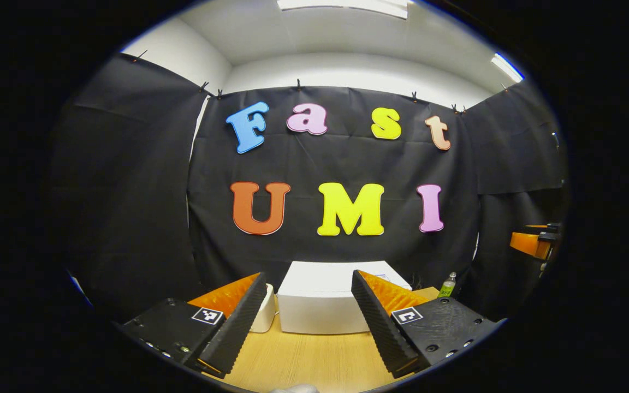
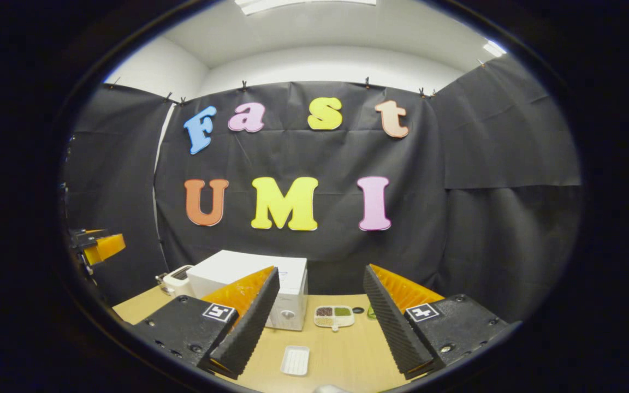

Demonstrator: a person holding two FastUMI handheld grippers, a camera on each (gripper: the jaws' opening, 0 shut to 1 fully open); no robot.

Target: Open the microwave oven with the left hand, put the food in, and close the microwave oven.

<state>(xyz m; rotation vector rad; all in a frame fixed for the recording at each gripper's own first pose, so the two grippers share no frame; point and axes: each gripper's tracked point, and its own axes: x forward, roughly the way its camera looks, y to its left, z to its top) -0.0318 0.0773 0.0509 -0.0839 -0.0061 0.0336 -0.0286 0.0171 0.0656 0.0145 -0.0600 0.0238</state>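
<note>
wooden table holds the microwave — door shut, facing forward; both jaws gape, empty.

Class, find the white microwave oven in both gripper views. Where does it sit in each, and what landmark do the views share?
Left gripper view: microwave oven low centre, between the left gripper fingers.
Right gripper view: low, left of centre, partly behind the right gripper finger.
Shared landmark: the wooden table.

No readable writing on the things here.
Square black-and-white coded markers sit on both grippers' finger mounts; the small bottle carries a label too tiny to read, and the microwave oven front shows nothing legible.
</note>
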